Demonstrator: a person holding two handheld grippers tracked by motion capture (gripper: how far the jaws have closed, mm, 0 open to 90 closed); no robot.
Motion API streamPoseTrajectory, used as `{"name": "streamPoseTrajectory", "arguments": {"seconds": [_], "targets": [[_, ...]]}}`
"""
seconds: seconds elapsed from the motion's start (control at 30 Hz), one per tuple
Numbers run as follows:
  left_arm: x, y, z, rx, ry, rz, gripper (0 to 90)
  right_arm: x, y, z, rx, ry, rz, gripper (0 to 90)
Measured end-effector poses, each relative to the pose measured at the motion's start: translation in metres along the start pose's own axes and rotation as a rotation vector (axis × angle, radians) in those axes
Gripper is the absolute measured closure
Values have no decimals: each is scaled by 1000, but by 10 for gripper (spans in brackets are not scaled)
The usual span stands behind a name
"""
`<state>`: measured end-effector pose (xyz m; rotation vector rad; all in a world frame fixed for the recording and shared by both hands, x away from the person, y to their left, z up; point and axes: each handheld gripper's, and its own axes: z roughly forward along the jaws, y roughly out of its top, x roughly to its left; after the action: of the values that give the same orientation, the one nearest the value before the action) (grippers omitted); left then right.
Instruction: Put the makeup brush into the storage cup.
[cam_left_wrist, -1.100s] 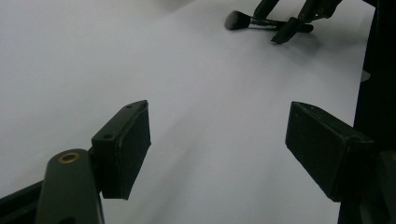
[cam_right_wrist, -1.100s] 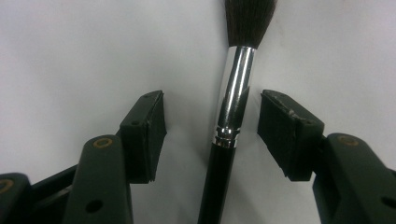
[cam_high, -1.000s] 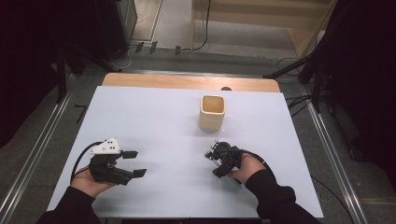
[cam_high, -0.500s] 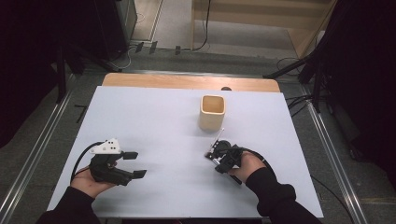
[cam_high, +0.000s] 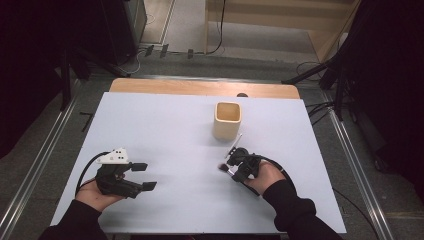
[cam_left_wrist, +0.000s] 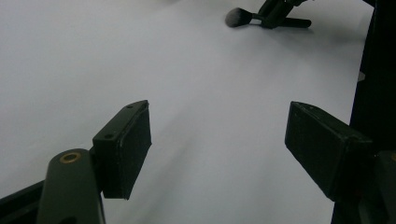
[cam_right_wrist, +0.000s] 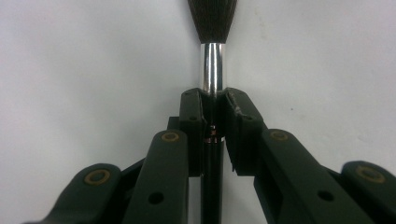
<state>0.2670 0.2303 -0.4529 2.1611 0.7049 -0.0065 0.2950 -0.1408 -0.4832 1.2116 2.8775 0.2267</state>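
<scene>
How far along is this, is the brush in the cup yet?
Done: the right claw is shut on the makeup brush, gripping it just below the metal band. In hand: the brush sits low over the table near the wooden cup. Left, probably: putting it into the cup. The left claw is open and empty.

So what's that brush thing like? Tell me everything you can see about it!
The makeup brush has a dark, fluffy bristle head, a shiny silver metal collar below it and a thin black handle. The right gripper is shut on it just below the collar. From above, the brush sits low over the white table, bristles pointing to the person's left, near the tan cup without touching it.
</scene>
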Motion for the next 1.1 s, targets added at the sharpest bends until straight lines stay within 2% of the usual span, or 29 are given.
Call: {"name": "streamPoseTrajectory", "arguments": {"seconds": [0.1, 0.27, 0.43, 0.53, 0.7, 0.9, 0.97, 1.1], "targets": [[1, 0, 0, 4, 3, -2, 235, -3, 0, -1, 4, 23, 25, 795], [4, 0, -1, 1, 2, -37, 235, -9, 0, -1, 4, 63, 49, 795], [4, 0, -1, 5, -3, -52, 235, -20, -2, -7, -32, 112, 90, 794], [5, 0, -1, 8, 6, -49, 235, -25, -4, -14, -74, 135, 103, 795], [8, 0, -1, 6, -6, -81, 235, -32, -11, -25, -160, 220, 142, 795], [10, -1, 0, 5, -14, -109, 234, -37, -20, -28, -252, 331, 173, 795], [10, -1, 0, 4, -29, -110, 233, -38, -24, -29, -300, 339, 166, 795], [11, 1, -1, -27, -60, -117, 230, -43, -31, -31, -414, 379, 198, 795]]}}
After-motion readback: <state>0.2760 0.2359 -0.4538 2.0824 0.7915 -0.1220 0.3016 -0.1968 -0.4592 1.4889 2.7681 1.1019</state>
